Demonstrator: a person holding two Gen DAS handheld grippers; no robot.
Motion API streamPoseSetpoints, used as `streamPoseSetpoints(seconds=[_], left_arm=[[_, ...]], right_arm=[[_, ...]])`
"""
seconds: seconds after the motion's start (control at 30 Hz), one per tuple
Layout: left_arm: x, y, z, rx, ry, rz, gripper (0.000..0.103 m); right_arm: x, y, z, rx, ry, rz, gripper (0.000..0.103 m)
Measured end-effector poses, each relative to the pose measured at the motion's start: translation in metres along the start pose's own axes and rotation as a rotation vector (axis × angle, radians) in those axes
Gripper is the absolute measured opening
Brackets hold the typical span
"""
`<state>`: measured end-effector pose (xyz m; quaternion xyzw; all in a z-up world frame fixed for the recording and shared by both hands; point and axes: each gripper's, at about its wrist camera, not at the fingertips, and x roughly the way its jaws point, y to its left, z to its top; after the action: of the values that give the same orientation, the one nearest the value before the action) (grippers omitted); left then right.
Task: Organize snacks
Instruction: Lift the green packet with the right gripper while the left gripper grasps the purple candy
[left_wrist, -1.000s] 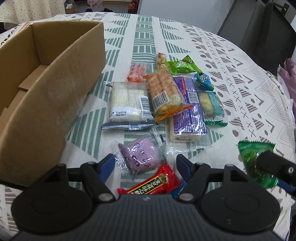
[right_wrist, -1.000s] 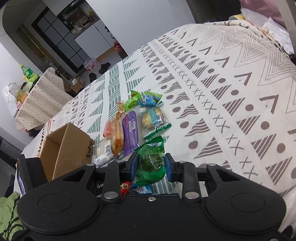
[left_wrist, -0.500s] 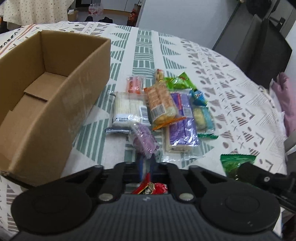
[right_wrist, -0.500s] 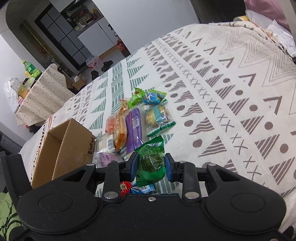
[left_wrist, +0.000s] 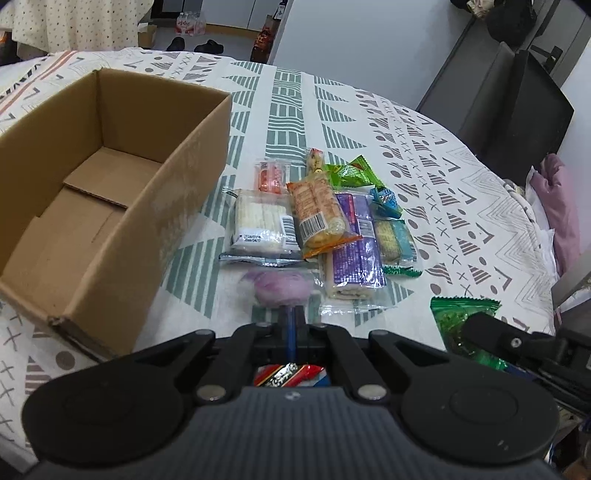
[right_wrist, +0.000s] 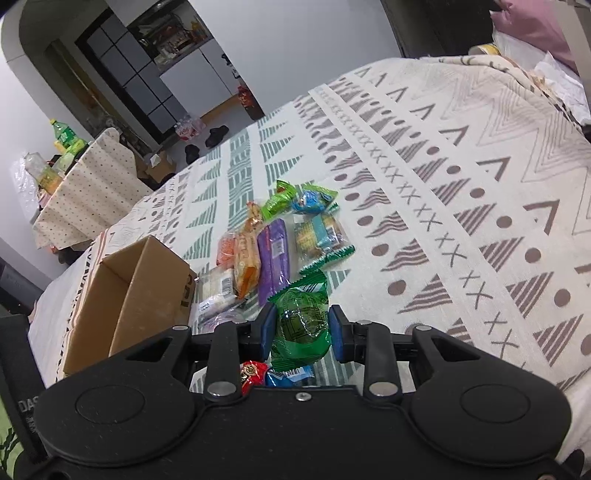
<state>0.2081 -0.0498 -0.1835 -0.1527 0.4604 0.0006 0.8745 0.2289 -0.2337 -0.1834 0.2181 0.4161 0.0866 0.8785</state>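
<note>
Right wrist: green snack packet (right_wrist: 301, 325), crinkly, glossy, pinched in right gripper (right_wrist: 302, 328).

Left gripper (left_wrist: 293, 321): jaws that were standing wide apart 1 second ago are now pressed together on the edge of the round purple bun in clear plastic wrap (left_wrist: 282, 288). The bun is no longer lying flat on the patterned cloth (left_wrist: 461, 206); it is hanging lifted and blurred at the fingertips. The left wrist view is rising and pulling back, showing more of the open brown cardboard box (left_wrist: 110, 192) interior.

Right gripper (right_wrist: 301, 328), clamping the green foil snack packet (right_wrist: 301, 321): its view is also climbing, and the box and snack cluster are appearing further up the cloth.
</note>
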Motion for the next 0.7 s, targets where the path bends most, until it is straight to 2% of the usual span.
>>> streamPoseSetpoints(seconds=[0.07,0.17,0.23,0.3,0.37,0.53,0.7], left_arm=[[0.005,0.002,0.001,-0.011,0.047,0.002,0.0],[0.014,0.004,0.001,-0.037,0.102,0.037,0.006],[0.017,0.005,0.0,-0.036,0.112,0.051,0.02],[0.018,0.006,0.0,-0.043,0.106,0.051,0.059],[0.016,0.007,0.0,-0.053,0.07,0.059,0.068],[0.031,0.01,0.006,-0.116,0.078,0.07,0.068],[0.045,0.001,0.009,-0.101,0.074,0.096,0.067]], right_arm=[[0.0,0.002,0.001,-0.003,-0.003,0.006,0.03],[0.0,0.004,0.0,-0.019,-0.005,0.018,0.03],[0.001,0.003,-0.001,-0.013,0.005,0.013,0.03],[0.002,0.001,0.0,-0.003,0.01,0.014,0.03],[0.003,0.002,0.001,-0.005,0.009,0.019,0.03],[0.006,0.001,0.002,-0.011,0.019,0.027,0.03],[0.011,-0.004,0.003,0.007,0.027,0.014,0.031]])
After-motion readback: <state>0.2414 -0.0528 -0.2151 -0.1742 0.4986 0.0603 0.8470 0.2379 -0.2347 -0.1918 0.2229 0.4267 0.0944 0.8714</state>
